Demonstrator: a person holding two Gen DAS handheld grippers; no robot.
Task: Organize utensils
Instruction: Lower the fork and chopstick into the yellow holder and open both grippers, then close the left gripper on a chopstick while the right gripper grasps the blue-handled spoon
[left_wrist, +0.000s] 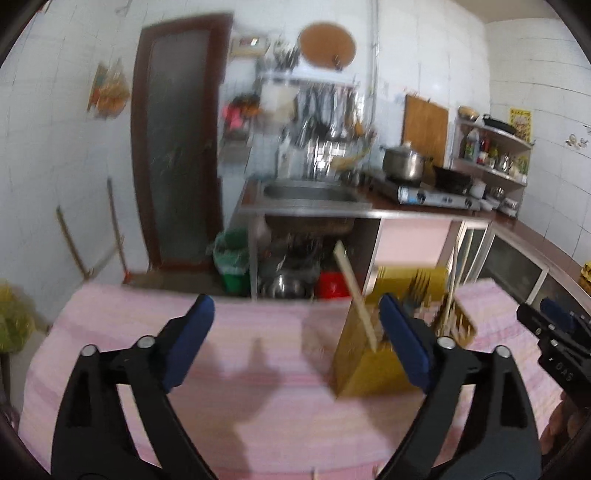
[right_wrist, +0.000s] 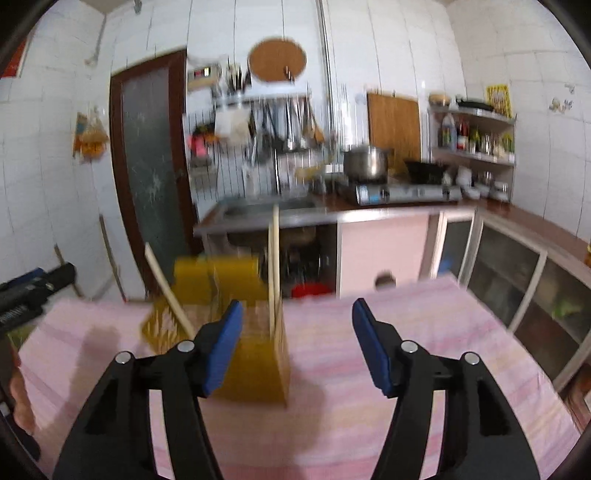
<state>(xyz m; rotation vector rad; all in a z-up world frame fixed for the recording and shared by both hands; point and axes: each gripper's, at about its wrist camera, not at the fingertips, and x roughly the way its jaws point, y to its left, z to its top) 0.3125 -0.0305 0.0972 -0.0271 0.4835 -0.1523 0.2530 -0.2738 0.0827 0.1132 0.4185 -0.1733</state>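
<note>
In the left wrist view alone, forks in the yellow holder.

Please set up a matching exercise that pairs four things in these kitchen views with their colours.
Things:
1. holder
2. tablecloth
3. pot
4. tool pads

Colours:
A. blue
B. pink
C. yellow
D. silver

Pairs: 1-C, 2-B, 3-D, 4-A
</note>
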